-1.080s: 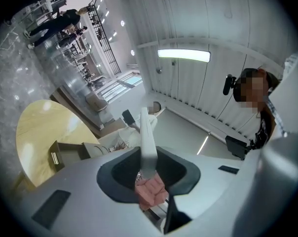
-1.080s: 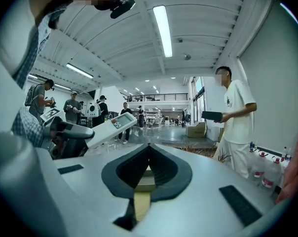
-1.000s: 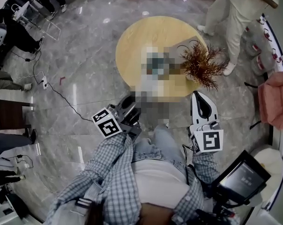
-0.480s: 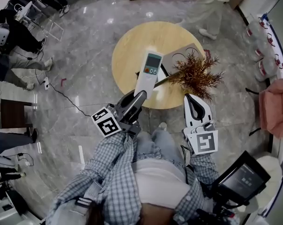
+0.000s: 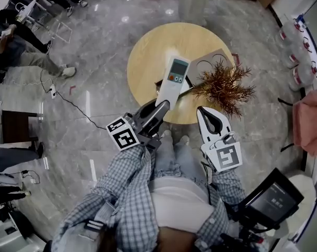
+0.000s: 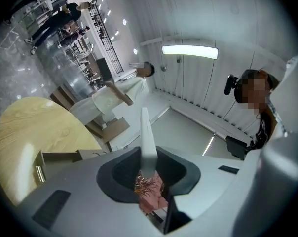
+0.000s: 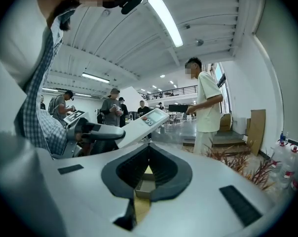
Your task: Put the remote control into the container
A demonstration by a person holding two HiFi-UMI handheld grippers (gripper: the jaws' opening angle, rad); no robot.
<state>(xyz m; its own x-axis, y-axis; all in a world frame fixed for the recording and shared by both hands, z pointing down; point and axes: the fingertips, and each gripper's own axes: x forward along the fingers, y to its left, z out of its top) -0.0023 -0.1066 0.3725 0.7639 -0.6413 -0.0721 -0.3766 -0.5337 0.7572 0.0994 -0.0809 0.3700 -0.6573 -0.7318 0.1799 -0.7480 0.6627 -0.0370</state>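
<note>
Above table (image 5: 148, 51): one remote (image 5: 172, 83) clamped in left fingers (image 5: 152, 114); right fingers (image 5: 202, 124) together; one container (image 5: 213, 59)

White remote control (image 5: 173, 83), clamped in the left claw (image 5: 159, 107), slants over the counter's (image 5: 148, 51) near edge; shallow brown container (image 5: 215, 57) sits by its right edge.

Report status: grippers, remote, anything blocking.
Left gripper shut on white remote control, near round wooden table. Right gripper shut, empty. Brown dried plant beside open cardboard container.
</note>
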